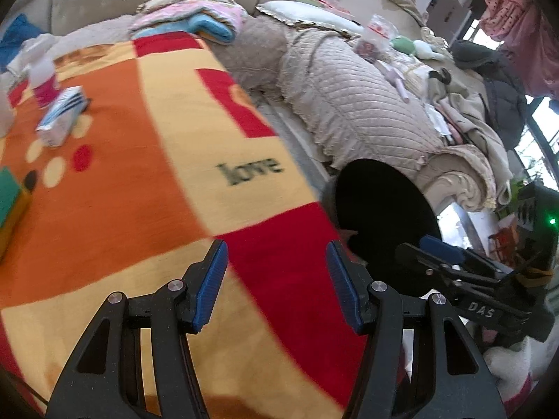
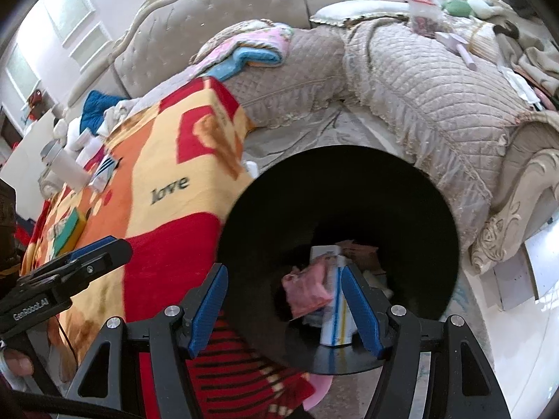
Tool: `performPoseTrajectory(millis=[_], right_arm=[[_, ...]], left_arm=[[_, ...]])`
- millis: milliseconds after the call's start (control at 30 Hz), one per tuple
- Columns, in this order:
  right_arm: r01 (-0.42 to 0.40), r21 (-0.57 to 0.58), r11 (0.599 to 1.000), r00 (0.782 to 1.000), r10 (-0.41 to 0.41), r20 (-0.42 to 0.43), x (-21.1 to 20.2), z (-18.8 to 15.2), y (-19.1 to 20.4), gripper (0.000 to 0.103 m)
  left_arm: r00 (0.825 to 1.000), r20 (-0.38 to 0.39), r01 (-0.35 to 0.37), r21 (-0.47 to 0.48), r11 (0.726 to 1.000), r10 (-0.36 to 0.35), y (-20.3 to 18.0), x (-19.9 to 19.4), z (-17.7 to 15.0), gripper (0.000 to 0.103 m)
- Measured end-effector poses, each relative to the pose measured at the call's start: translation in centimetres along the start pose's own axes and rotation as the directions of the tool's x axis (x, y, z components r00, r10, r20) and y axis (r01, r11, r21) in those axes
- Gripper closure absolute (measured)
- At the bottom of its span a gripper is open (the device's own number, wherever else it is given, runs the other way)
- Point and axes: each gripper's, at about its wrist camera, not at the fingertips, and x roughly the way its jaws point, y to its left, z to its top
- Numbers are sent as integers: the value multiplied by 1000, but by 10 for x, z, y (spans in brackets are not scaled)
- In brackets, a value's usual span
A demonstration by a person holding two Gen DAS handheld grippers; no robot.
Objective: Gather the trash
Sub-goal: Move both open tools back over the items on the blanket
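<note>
A black round bin (image 2: 412, 209) stands on the floor beside the blanket-covered table (image 2: 167, 209). Inside it lie a pink packet (image 2: 307, 288), a white and blue carton (image 2: 335, 321) and other scraps. My right gripper (image 2: 284, 310) is open and empty, right above the bin's near rim. My left gripper (image 1: 276, 284) is open and empty over the blanket's (image 1: 139, 174) red corner, left of the bin (image 1: 384, 216). A white and blue box (image 1: 63, 115), a pink-capped bottle (image 1: 42, 76) and a green and yellow sponge (image 1: 10, 202) lie on the blanket at the left.
A quilted beige sofa (image 2: 419, 87) curves behind the table, with folded towels (image 2: 251, 49), a plastic bag (image 2: 422, 7) and clothes on it. A white bottle (image 2: 66, 164) and more items crowd the table's far end. The right gripper shows in the left wrist view (image 1: 440, 248).
</note>
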Motion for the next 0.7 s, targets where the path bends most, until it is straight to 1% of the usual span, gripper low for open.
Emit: performPoseTrajectory(millis=[167,367,467,700], right_arm=[[-36,-49,998,999,35,-16,5,-4,30,35],[-82,-121,989,996,77,-47,14,-9,75,35],[-99,-156,983,994,91,-62,20,-11,98,35],[-151,-209,966,986,132,-100,35,-15,146,35]], left_arm=[[998,9,-63,-31,998,64,35,-19,-14,46],[993,24,-114,-116,987,117,87,-45,-25,46],[988,32,-142,-160,977,149,115,-59,-33,46],[972,31,-220,-248,943,235,183,-91,-55,46]])
